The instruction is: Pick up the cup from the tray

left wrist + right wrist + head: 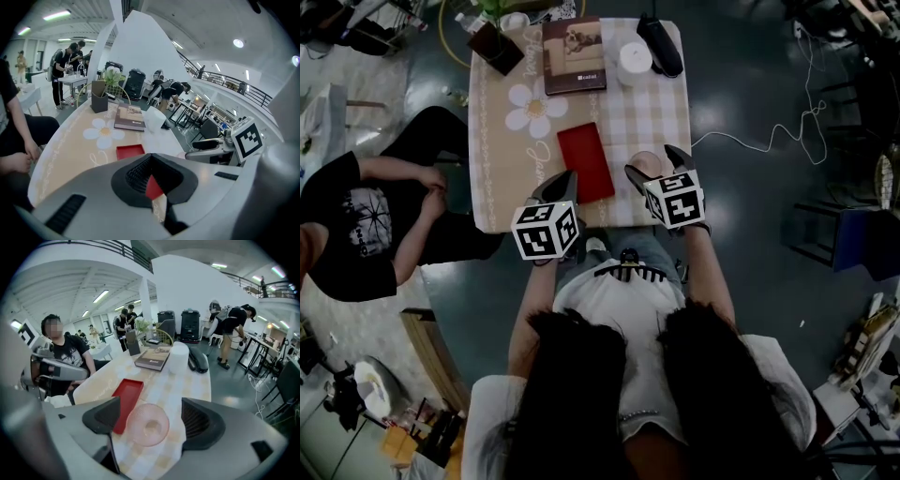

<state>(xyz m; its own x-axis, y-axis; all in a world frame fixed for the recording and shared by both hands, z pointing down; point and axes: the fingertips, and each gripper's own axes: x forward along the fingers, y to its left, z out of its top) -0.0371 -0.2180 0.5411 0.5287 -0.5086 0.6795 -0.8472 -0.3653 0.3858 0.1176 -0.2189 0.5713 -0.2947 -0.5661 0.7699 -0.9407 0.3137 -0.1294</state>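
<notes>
A pale pink see-through cup (146, 425) stands upright on the checked tablecloth, just right of a flat red tray (127, 394). My right gripper (149, 414) is open, with one jaw on either side of the cup and a gap to each. From the head view, the cup (645, 161) sits inside the right gripper (653, 162) near the table's front edge. My left gripper (562, 183) hovers over the tray's near end (586, 159), jaws together and holding nothing. A sliver of red tray shows past the left gripper (150, 176) in its own view.
Farther back on the table (502, 187) lie a brown book (574, 54), a white roll (634, 61), a black object (660, 42) and a dark holder (495, 45). A person in black (356, 220) sits at the table's left side.
</notes>
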